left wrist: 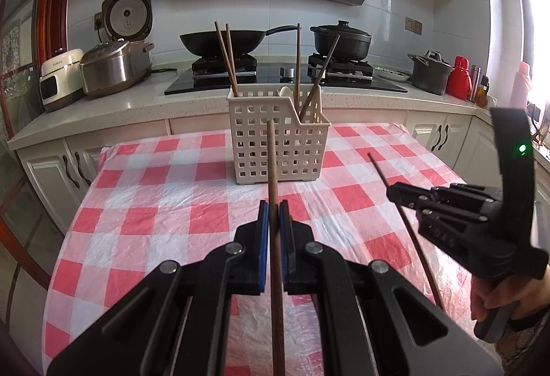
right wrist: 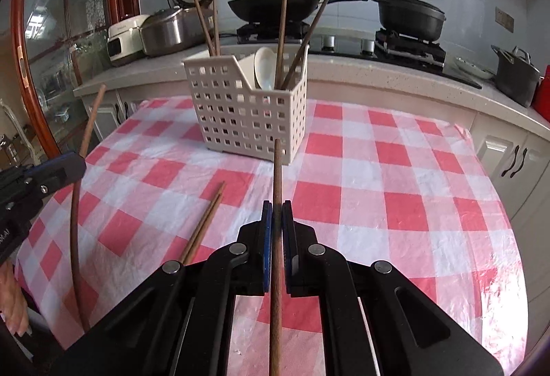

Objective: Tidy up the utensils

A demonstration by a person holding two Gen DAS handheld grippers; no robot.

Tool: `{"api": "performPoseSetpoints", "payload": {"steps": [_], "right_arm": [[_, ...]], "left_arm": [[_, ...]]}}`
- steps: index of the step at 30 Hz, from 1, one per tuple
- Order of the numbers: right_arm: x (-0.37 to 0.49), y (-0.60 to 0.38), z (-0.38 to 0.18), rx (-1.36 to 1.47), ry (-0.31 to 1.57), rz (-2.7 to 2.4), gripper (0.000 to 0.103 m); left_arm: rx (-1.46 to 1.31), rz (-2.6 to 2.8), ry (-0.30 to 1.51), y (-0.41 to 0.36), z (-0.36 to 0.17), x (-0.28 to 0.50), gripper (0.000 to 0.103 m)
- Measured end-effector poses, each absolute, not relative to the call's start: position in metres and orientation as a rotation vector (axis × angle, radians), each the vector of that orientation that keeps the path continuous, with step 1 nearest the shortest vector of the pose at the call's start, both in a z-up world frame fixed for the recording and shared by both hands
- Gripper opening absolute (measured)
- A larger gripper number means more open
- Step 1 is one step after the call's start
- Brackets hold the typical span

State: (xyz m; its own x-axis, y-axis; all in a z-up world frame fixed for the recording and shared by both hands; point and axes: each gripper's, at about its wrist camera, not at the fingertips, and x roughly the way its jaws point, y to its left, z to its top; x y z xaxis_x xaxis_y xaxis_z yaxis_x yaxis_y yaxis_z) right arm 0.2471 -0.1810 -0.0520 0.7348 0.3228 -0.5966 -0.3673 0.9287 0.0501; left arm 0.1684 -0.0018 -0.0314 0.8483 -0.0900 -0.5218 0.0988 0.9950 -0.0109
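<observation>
Here both tools, left (left wrist: 274, 214) and right (right wrist: 276, 214), tilt downward, each clamping a chopstick (left wrist: 273, 169).

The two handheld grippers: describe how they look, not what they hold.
Both the left gripper and the right gripper are matte black plastic, with slotted linkage arms, round silver pivot pins and blue pads lining the jaws. The right one carries a lit green indicator light and raised lettering.

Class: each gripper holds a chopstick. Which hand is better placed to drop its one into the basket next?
Probably left: the left gripper faces the white perforated plastic basket squarely, brown wooden chopstick pointing at it; the right gripper views it off-centre.
</observation>
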Motion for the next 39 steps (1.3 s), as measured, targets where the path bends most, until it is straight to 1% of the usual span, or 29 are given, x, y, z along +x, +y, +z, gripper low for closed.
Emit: {"api": "performPoseSetpoints", "payload": {"steps": [14,30,39], "right_arm": [[0.202,-0.191,0.001,-0.049,0.481,0.402,0.006],[0.171,-0.196,0.022,-0.050,0.395,0.405,0.006],[0.162,-0.194,0.026,-0.058,0.380,0.415,0.006]], "left_arm": [[0.028,-0.079,0.481,-0.001,-0.008,0.142,0.006],[-0.001,-0.043,0.390,0.016,0.005,0.116,0.006],[0.020,-0.029,0.363,0.015,0.008,0.110,0.006]]}}
